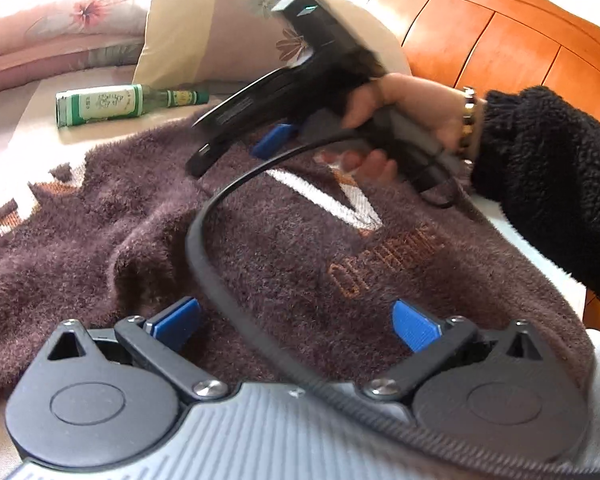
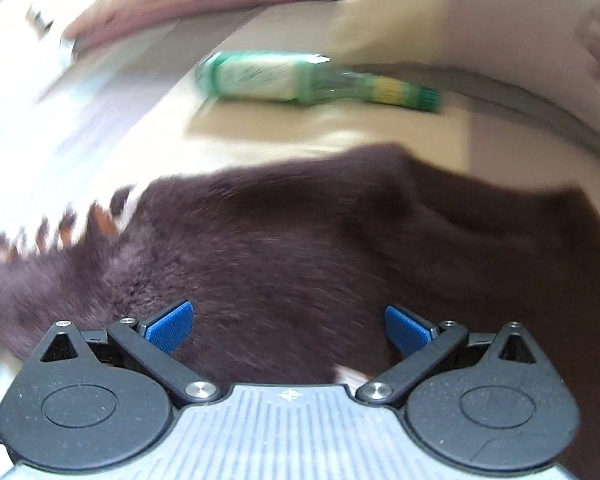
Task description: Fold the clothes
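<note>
On bed, my left gripper (image 1: 296,322) and right gripper (image 2: 288,326) both released above brown sweater (image 1: 260,240); green bottle (image 1: 116,104) at 11 o'clock.

A fuzzy dark-brown sweater (image 1: 260,240) is lying spread and rumpled on the bed, its orange embroidered lettering and white V-shaped stripe showing toward 3 o'clock, a white-and-orange patterned edge toward 9 o'clock.
</note>
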Demonstrator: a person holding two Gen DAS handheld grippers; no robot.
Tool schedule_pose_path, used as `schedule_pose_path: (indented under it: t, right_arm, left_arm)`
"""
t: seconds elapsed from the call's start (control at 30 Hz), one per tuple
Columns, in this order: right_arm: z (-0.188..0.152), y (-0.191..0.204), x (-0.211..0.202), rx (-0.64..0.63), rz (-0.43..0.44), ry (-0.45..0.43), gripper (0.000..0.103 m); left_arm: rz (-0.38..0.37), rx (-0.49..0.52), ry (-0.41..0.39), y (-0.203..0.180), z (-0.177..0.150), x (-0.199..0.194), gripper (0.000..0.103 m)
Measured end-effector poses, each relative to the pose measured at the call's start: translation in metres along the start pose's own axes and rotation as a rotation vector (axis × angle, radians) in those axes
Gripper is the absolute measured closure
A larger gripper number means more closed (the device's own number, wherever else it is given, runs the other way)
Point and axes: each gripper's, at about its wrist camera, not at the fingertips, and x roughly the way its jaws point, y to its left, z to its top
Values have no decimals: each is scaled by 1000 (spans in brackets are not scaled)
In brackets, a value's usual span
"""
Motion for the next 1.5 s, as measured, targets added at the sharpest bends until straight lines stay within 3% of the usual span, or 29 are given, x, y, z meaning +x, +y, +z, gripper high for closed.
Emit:
schedule_pose_path:
  t: [0.2, 0.4, 0.47, 0.57, 0.63, 0.7, 0.87, 1.0, 1.13, 1.2, 1.27, 1.43, 1.5]
  right_arm:
    - [18, 27, 31, -38, -187, -210, 0]
    - [10, 21, 2, 27, -157, -273, 0]
    - [8, 22, -10, 26, -91, -247, 0]
    - [14, 37, -5, -33, 51, -98, 0]
    - [13, 56, 6, -103, 77, 11, 0]
    - [11, 72, 16, -157, 27, 1, 0]
    - [24, 79, 38, -83, -33, -204, 0]
    - [33, 76, 42, -65, -26, -248, 0]
    - [29, 68, 20, -26, 17, -258, 0]
    - [26, 63, 7, 6, 75, -250, 0]
    - [23, 62, 1, -27, 116, -182, 0]
    - [4, 73, 8, -181, 112, 18, 0]
    - [-3, 85, 13, -242, 79, -13, 0]
  left_arm:
    - [4, 38, 54, -9, -3, 15, 1]
    - [-37, 77, 35, -24, -4, 10, 1]
    - [-62, 88, 18, -29, -4, 6, 1]
    - [-110, 102, 4, -35, -5, 4, 1]
    - [-122, 106, 3, -37, -5, 5, 1]
    - [-106, 101, 6, -37, -5, 8, 1]
    - [-87, 78, 34, -34, -6, 15, 1]
    - [-82, 80, 64, -36, -8, 24, 1]
    - [-72, 118, 78, -47, -11, 28, 1]
    - [-101, 125, 71, -52, -11, 26, 1]
    - [-115, 135, 70, -57, -12, 25, 1]
    - [-128, 159, 76, -65, -14, 26, 1]
    - [-129, 159, 80, -63, -14, 28, 1]
